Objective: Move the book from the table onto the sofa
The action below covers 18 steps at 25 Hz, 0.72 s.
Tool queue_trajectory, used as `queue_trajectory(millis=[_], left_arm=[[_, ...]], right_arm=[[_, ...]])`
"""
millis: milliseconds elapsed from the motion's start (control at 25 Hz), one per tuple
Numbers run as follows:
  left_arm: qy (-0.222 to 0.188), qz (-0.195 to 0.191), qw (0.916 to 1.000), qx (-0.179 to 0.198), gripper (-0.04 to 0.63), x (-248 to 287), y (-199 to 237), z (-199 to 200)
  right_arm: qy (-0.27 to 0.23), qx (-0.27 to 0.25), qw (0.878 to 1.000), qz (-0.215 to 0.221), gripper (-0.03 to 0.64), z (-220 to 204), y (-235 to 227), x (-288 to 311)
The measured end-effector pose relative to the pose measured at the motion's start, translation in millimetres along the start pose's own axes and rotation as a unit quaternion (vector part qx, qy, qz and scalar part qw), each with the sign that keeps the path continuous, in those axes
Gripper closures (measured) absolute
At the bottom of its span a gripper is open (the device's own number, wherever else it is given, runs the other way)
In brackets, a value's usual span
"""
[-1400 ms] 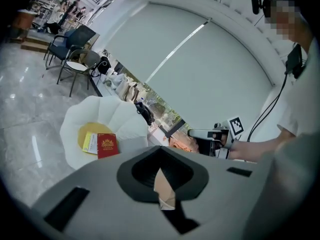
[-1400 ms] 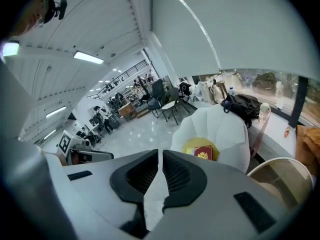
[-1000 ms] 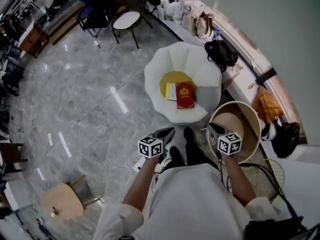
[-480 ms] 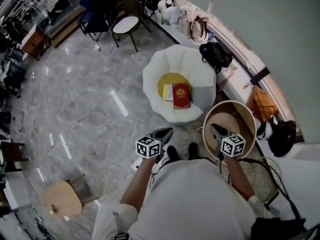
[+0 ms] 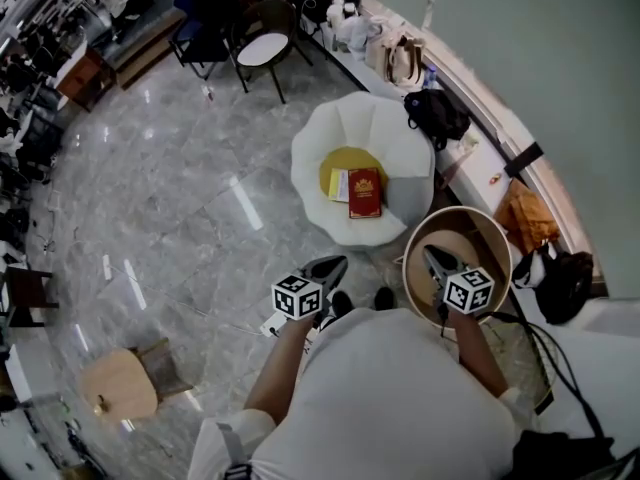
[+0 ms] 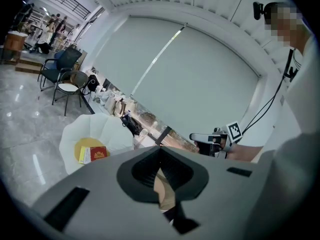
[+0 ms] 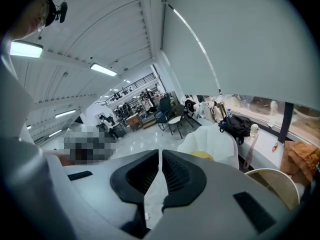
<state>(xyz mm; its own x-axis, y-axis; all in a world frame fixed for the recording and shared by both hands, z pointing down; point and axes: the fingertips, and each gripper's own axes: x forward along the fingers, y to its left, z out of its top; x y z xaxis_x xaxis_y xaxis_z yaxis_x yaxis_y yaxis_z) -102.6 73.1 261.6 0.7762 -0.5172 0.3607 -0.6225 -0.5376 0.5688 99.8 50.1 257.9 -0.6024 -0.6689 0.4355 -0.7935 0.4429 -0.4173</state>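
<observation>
The red book (image 5: 366,192) lies flat on the yellow cushion (image 5: 345,160) of the white petal-shaped sofa (image 5: 340,128), next to a thin yellow-and-white booklet (image 5: 340,185). The left gripper view also catches the red book (image 6: 99,153) on the sofa (image 6: 75,134). My left gripper (image 5: 340,262) is shut and holds nothing, well short of the sofa. My right gripper (image 5: 432,257) is shut and holds nothing, over the round beige table (image 5: 470,240). In their own views the left gripper (image 6: 160,153) and the right gripper (image 7: 160,156) show jaws pressed together.
A black backpack (image 5: 437,111) and several bags sit on the ledge behind the sofa. A dark chair with a round seat (image 5: 262,48) stands further back. A wooden stool (image 5: 118,383) is at the lower left. An orange bag (image 5: 525,211) lies beyond the table.
Both grippers have risen a little and drawn back from the sofa, which now looks slightly farther away. The red book has stayed on the cushion. Both grippers stay shut.
</observation>
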Motion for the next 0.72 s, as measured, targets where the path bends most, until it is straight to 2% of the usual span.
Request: queue_trajectory(millis=[720], left_arm=[[-0.007, -0.002, 1.0, 0.002, 0.594, 12, -8, 9]], right_arm=[[-0.006, -0.007, 1.0, 0.015, 0.568, 15, -1, 0]])
